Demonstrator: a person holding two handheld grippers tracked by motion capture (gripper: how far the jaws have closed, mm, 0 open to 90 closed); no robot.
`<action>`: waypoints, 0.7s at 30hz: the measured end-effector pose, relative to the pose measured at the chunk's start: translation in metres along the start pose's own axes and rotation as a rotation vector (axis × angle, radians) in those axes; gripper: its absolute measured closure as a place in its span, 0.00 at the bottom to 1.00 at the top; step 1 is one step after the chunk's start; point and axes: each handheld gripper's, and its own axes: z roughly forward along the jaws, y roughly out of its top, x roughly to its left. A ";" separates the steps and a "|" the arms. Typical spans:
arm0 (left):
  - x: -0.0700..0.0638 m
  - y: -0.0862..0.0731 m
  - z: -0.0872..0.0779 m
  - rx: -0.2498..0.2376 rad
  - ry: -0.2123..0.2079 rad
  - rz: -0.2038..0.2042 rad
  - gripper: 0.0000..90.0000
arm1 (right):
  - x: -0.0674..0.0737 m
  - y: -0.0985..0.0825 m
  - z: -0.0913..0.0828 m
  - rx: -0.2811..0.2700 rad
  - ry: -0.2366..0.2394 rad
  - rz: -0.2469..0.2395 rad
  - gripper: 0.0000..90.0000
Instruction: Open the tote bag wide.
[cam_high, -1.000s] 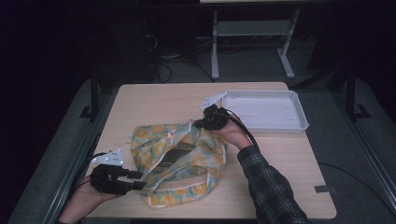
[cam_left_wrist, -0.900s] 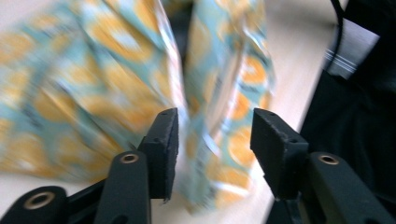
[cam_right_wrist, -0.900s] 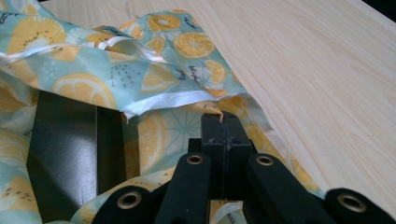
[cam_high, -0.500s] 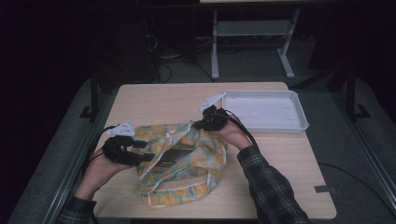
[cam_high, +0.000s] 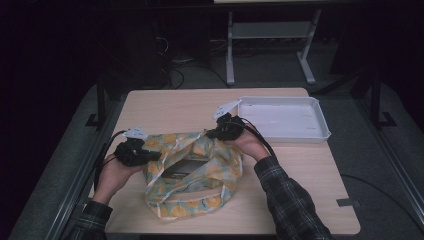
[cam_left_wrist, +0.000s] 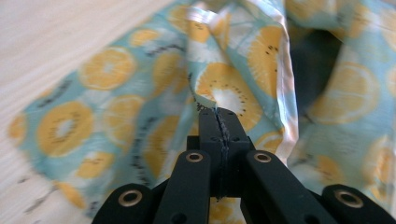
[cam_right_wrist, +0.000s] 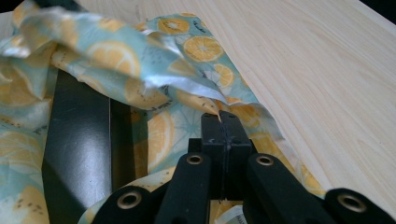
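We have a thin fruit-print cloth bag (cam_high: 192, 172) lying rumpled on the table (cam_high: 300, 170) between our two hands. Our left gripper (cam_left_wrist: 218, 114) has just been closing and now pinches a fold of the cloth at its tips; our right gripper (cam_right_wrist: 219, 116) is clenched on the bag's pale hem, straight ahead of its tips. The cloth looks light, limp and a little slippery, so we judge the stitched hem the surest place to hold.

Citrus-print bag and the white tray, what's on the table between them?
Only the right gripper, gripping the bag beside the tray, high view.
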 end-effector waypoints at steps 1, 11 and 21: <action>0.000 0.000 0.000 0.000 0.000 0.000 1.00 | 0.000 0.000 0.000 0.000 0.000 0.000 0.99; 0.038 -0.010 0.019 -0.013 0.066 -0.102 1.00 | 0.006 -0.002 0.014 0.040 0.019 -0.005 0.99; 0.051 -0.025 0.052 0.109 0.061 -0.124 1.00 | 0.010 -0.012 0.041 0.124 0.036 -0.061 0.99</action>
